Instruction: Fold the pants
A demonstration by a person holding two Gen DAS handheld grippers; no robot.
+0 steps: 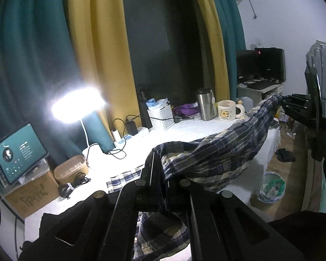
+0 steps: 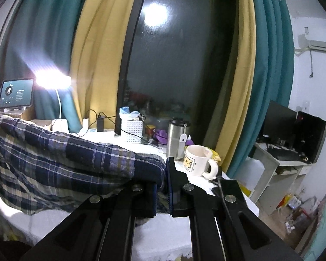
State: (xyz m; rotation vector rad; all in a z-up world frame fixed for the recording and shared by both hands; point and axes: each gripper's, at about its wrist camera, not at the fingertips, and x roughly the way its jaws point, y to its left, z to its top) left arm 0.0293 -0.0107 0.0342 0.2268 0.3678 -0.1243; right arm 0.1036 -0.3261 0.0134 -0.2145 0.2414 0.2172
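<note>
White-covered surface (image 1: 184, 130) carries the plaid pants (image 1: 217, 152), stretched in the air above its right half — one end toward the right edge. Left tongs (image 1: 160, 174) clenched on one end, right tongs (image 2: 166, 174) clenched on the other; cream mug (image 2: 195, 159) near the far right corner.

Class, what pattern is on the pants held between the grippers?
Navy, white and tan plaid on the pants; clearest in the right wrist view.

window (image 2: 180, 69): dark | curtains (image 1: 97, 43): teal and yellow | lamp (image 1: 78, 104): lit | floor (image 1: 286, 139): wood | wall (image 1: 271, 21): white
</note>
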